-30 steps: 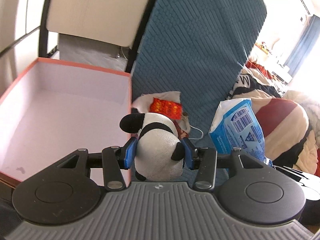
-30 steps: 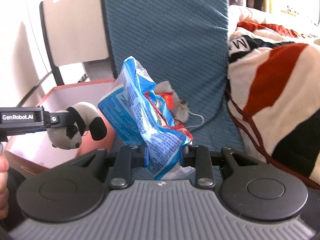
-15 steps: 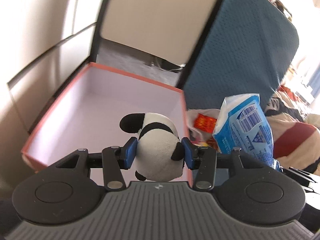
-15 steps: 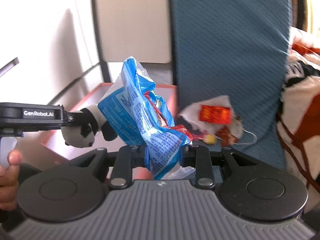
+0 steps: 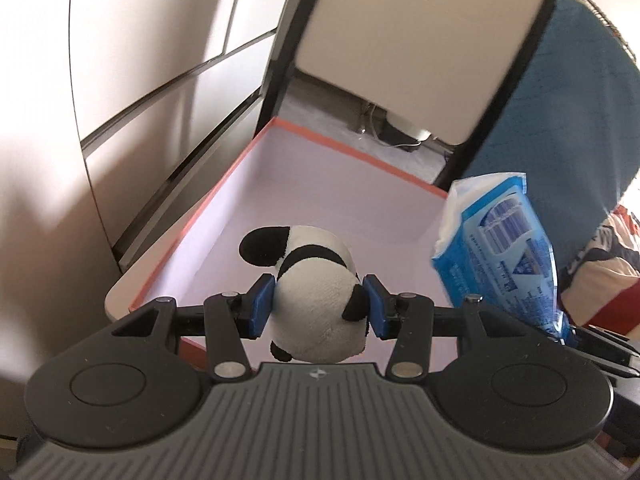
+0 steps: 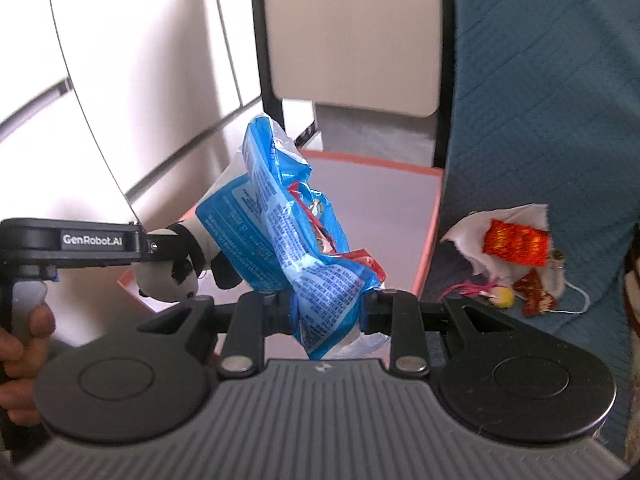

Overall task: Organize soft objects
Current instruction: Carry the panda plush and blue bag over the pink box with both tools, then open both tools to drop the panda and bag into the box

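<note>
- Cushion (image 6: 540,100): blue quilted upright filling the 1-to-3 o'clock part of the right wrist view; it stands just beside the box's right wall.
- Box (image 5: 352,160): open, orange-rimmed with a pale lining, nothing visible lying in it; it spreads from centre toward 12 o'clock in the left wrist view.
- Pack (image 6: 288,240): blue crinkled soft pack, standing up from the right gripper (image 6: 326,308), whose blue-hidden pads are pinched on its lower end. It hangs over the box's near right corner.
- Panda (image 5: 316,300): plush toy squeezed between the blue pads (image 5: 261,306) of the left gripper (image 5: 318,306), held above the box's near edge, head toward 11 o'clock.
- Pouch (image 6: 512,252): white cloth with a red label and small trinkets, lying on the cushion at 3 o'clock, outside the box and not held.
- Risks, judged: the two loads sit close together, so a release with the grippers converging could knock one toy against the other gripper. The panda hangs near the front wall; let go here, it may catch the rim and roll out. The pack is gripped low, so its top may flop and drag on the wall.
</note>
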`<state>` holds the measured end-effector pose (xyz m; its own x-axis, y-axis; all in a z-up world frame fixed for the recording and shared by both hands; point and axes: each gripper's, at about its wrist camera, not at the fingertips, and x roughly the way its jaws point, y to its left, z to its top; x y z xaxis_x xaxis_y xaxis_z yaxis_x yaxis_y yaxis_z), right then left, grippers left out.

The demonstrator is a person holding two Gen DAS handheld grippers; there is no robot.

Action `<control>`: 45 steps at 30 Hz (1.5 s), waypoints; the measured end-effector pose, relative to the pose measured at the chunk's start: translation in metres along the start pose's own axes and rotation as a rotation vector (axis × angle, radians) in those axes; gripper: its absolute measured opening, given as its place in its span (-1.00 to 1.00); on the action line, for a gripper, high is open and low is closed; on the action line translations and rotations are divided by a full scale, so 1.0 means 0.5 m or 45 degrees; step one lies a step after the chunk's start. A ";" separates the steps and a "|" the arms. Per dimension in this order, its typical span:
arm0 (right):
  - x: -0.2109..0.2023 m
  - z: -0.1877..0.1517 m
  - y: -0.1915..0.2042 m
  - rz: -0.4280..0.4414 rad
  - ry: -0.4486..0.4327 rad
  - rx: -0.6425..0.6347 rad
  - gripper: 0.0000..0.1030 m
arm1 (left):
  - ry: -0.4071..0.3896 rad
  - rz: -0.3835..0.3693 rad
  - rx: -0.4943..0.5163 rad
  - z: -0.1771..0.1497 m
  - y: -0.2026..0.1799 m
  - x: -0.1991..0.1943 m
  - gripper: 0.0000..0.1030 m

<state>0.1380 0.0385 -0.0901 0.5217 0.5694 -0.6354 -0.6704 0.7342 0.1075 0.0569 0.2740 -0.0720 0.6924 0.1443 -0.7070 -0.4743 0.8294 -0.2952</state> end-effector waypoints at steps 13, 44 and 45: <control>0.168 0.003 -0.007 -0.005 0.182 0.009 -0.38 | 0.132 0.033 -0.043 0.017 0.057 0.129 0.05; 0.014 -0.019 -0.053 -0.037 -0.028 0.037 0.39 | -0.045 -0.029 0.088 -0.014 -0.038 0.053 0.40; 0.005 -0.022 -0.057 -0.049 -0.038 0.033 0.39 | -0.050 -0.040 0.091 -0.015 -0.045 0.048 0.40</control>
<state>0.1527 0.0147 -0.1030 0.5625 0.5513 -0.6161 -0.6361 0.7647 0.1035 0.0798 0.2547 -0.0873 0.7279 0.1373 -0.6718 -0.4128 0.8700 -0.2695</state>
